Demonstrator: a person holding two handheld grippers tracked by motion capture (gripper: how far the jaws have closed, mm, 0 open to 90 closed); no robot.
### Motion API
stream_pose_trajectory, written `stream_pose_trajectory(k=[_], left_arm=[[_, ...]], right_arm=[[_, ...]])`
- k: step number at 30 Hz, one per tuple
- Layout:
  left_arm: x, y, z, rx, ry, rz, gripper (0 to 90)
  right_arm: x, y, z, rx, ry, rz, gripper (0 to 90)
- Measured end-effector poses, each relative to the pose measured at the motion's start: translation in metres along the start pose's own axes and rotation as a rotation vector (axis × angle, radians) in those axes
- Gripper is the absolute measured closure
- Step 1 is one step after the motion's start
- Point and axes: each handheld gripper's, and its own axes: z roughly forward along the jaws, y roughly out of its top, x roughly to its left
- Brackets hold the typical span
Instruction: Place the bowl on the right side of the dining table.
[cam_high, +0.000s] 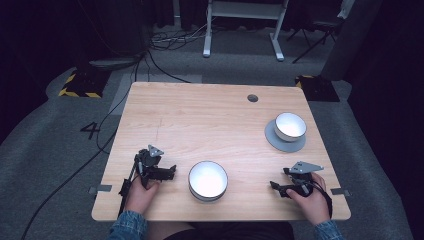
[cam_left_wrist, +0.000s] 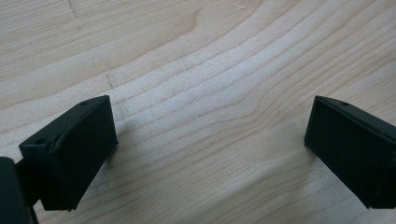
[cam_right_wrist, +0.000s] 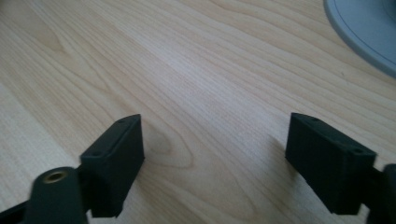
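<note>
Bowls are what our two grippers sit nearest to: a white bowl (cam_high: 208, 180) stands upright, mouth up, near the front edge of the wooden table (cam_high: 200, 115), between our hands. It is round, so it has no long axis to speak of. Left of that bowl, just beside it but apart, we hold the left gripper (cam_high: 171, 171), which lies low over the wood with its tip turned toward the bowl. Right of the bowl, farther off, we hold the right gripper (cam_high: 273, 186), likewise pointing toward it. Behind the bowl and to its right a second white bowl (cam_high: 290, 126) stands on a grey saucer (cam_high: 285, 141), close to the table's right edge; a dark round hole (cam_high: 252, 98) lies farther back.

Behind the near bowl and to its left the tabletop lies bare to the far edge. In front of it only a narrow strip of wood remains.

In the left gripper view we see the left gripper (cam_left_wrist: 210, 135) with jaws spread wide, nothing but bare wood grain between them. In the right gripper view the right gripper (cam_right_wrist: 215, 154) also stands wide, holding nothing, with the saucer's rim (cam_right_wrist: 359, 32) at the upper right.
</note>
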Motion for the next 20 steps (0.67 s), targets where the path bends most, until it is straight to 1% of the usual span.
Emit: stream_pose_trajectory(k=[2, 5, 7, 8, 9, 20], left_arm=[[0.0001, 0.0, 0.0001, -0.002, 0.002, 0.001, 2.3], [0.0001, 0.0, 0.0, -0.001, 0.002, 0.001, 2.4], [0.0, 0.0, 0.0, 0.0, 0.0, 0.0, 2.4], [0.0, 0.0, 0.0, 0.0, 0.001, 0.001, 2.3], [0.0, 0.0, 0.0, 0.0, 0.0, 0.0, 2.4], [-0.0001, 0.0, 0.0001, 0.0, -0.001, 0.0, 2.3]], right_arm=[[-0.0006, 0.0001, 0.002, -0.007, -0.006, -0.001, 13.2], [-0.0009, 0.001, 0.003, 0.001, -0.01, 0.005, 11.1], [-0.0025, 0.0017, 0.0044, -0.003, -0.005, 0.005, 10.0], [-0.0037, 0.0018, 0.0046, 0.002, -0.008, -0.005, 9.5], [-0.0028, 0.0023, 0.0049, 0.003, -0.005, 0.008, 9.1], [-0.0029, 0.0023, 0.0052, 0.001, -0.006, 0.008, 9.1]])
